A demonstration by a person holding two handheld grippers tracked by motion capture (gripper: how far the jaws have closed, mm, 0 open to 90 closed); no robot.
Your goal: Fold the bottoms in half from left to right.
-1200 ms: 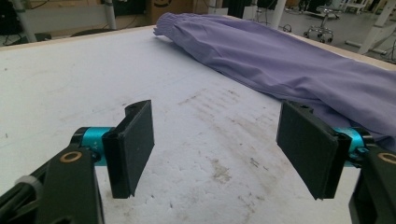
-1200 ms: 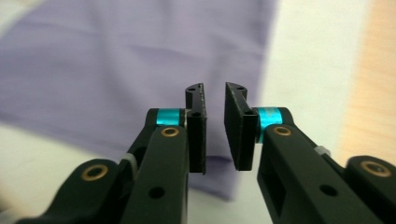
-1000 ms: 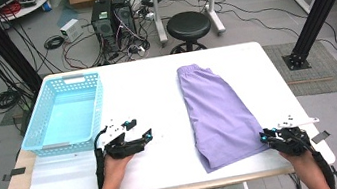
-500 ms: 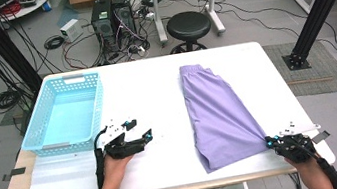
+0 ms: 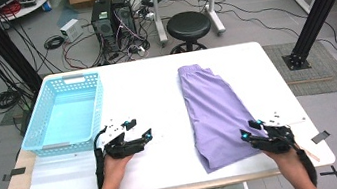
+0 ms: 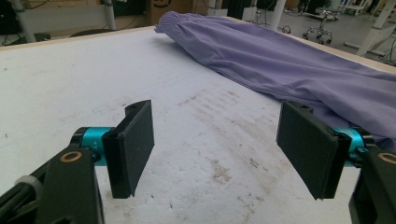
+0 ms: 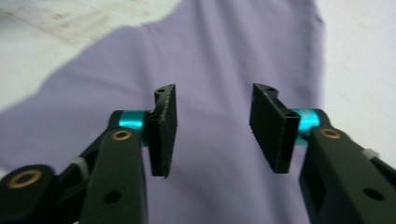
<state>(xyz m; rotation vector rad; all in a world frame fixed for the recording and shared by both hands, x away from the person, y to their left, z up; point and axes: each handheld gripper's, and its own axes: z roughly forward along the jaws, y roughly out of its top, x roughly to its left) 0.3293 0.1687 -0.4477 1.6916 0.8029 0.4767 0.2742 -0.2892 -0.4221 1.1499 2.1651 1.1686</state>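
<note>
Garment: a pair of lilac shorts point(image 5: 214, 110) is lying flat on the right half of the white table point(image 5: 156, 91), folded lengthwise into a long strip.
Waistband: the gathered elastic end point(image 6: 170, 21) is pointing toward the far edge of the table; the wider hem end is lying near the person's edge.
Fabric: thin and matte, showing soft lengthwise creases in the left gripper view; the hem corner is lying just beside the right gripper.
Right gripper point(image 5: 253, 136): it is hovering over the near right corner of the shorts point(image 7: 224, 56); its jaws have just been opening and are now standing apart, with cloth under them and nothing pinched between the pads.
Left gripper point(image 5: 139, 140): it is resting low over bare table, well apart from the shorts; its fingers point(image 6: 133, 147) are spread wide with nothing between them.
Basket: a light blue plastic basket point(image 5: 41, 136) with latticed walls is sitting at the far left of the table, near the left gripper.
Surface: the tabletop point(image 6: 93, 79) is looking scuffed, with greyish smudges in front of the left gripper.
Room: a black round stool point(image 5: 188, 25) is standing beyond the far table edge, a computer tower point(image 5: 102, 21) and tangled cables are lying on the grey floor, and black frame struts are rising at both sides.
</note>
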